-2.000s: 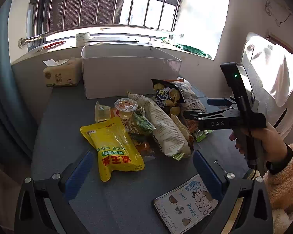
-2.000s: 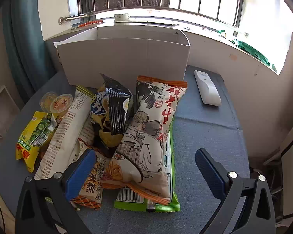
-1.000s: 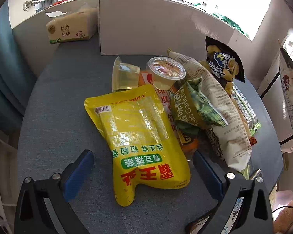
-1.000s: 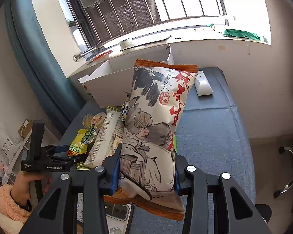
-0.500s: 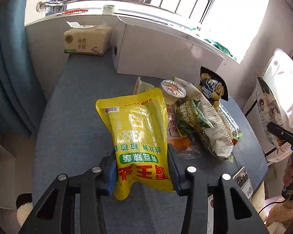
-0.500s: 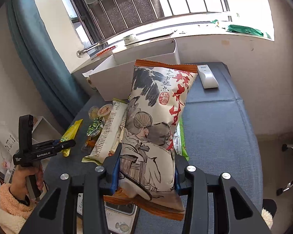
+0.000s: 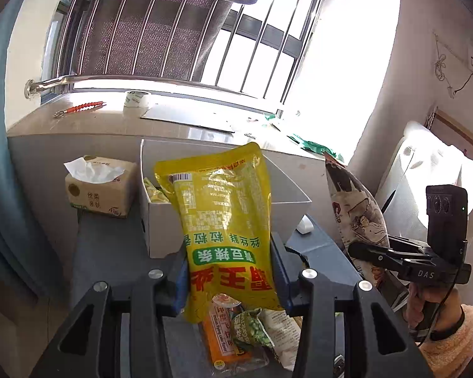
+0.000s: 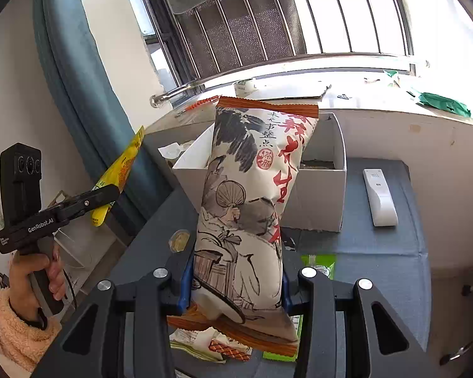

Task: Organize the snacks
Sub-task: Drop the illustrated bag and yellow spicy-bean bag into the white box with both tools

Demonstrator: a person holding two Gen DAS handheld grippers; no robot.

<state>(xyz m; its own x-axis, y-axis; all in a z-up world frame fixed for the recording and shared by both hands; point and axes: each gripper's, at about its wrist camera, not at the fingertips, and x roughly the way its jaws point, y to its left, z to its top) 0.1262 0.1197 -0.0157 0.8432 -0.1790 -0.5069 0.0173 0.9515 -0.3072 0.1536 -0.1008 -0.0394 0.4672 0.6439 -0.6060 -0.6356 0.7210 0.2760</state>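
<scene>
Left claw [image 7: 230, 271] grips the yellow pouch [image 7: 220, 208], right claw [image 8: 236, 283] the illustrated bag [image 8: 249, 204]; white box [image 7: 160, 220] holds few packets, several snacks [image 7: 252, 337] remain on the bench [image 8: 378, 252].

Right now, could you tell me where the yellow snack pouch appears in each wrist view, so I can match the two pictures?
Left wrist view: the yellow snack pouch fills the centre, clamped upright in the left gripper.
Right wrist view: the same pouch shows edge-on at the left, sticking up from the other gripper, in front of the blue curtain.
Shared landmark: the white cardboard box below the windowsill.
</scene>
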